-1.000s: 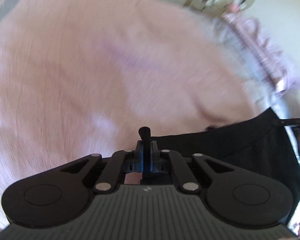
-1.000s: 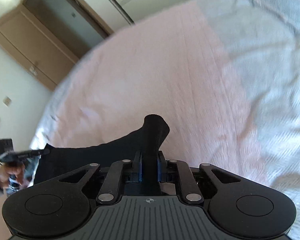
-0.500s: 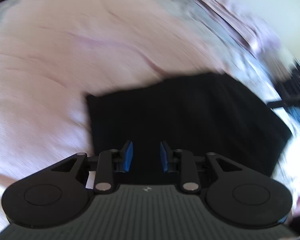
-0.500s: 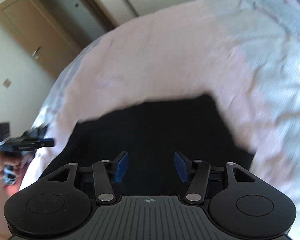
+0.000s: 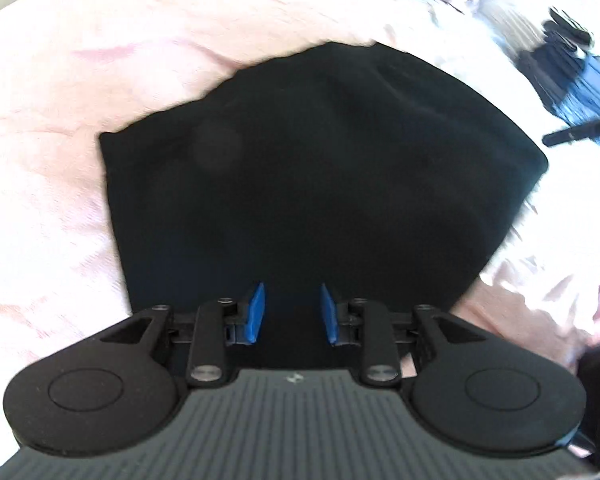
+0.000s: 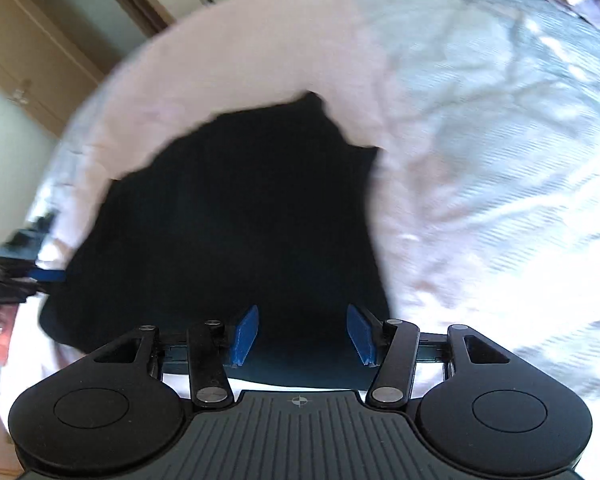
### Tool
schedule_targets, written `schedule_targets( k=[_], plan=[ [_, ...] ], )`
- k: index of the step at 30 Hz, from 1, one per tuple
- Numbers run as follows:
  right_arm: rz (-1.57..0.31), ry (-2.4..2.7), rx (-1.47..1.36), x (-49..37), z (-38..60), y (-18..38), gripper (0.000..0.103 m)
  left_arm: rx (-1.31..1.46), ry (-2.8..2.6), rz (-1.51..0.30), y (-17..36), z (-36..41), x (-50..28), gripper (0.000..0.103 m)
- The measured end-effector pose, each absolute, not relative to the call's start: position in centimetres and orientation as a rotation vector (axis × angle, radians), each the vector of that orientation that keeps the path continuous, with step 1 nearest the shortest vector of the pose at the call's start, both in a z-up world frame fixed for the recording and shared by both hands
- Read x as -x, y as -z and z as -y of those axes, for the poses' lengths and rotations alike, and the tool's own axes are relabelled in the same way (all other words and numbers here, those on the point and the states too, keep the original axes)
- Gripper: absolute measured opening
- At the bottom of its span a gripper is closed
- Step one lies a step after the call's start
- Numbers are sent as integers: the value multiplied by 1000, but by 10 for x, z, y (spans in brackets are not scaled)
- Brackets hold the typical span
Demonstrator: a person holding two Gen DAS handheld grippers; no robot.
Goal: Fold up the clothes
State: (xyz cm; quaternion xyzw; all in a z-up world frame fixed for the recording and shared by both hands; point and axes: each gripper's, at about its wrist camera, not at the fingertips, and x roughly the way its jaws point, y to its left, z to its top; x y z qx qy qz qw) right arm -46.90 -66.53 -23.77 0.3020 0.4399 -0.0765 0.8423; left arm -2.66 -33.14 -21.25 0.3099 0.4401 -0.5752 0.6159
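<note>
Left wrist view: black garment (image 5: 324, 184) lies flat on the pink bedspread (image 5: 52, 184), edges fairly straight, so at least one fold looks done; more folds or tidying prob. left, can't tell how many. Left gripper (image 5: 291, 313) sits over the cloth's near edge at 6 o'clock, jaws opening, narrow gap, pads not pressing on it. Right gripper (image 6: 302, 334): jaws about half apart, nothing clamped, cloth just beneath. In its view the garment spreads toward 12 o'clock.
</note>
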Motion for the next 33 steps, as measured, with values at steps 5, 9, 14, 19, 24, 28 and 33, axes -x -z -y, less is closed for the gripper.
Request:
schedule_targets(
  k=[5,9,14,19,24,28,33],
  plan=[
    [-1022,24,-639,452,638,274,53,-856,1241,-1087,249,319,54,27],
    [-1059,37,-727,463,658,295,53,-834,1188,-1091,247,312,57,27],
    [-1172,51,-656,449,661,290,53,-818,1156,-1084,240,294,54,27],
    [-1159,126,-560,431,631,254,66,-804,1169,-1058,228,268,43,28],
    [-1086,197,-506,429,576,223,75,-755,1277,-1027,219,244,20,30],
    [-1113,302,-439,414,517,207,75,-782,1381,-993,204,225,12,45],
    [-1112,319,-480,394,461,188,77,-821,1442,-924,179,201,5,53]
  ],
)
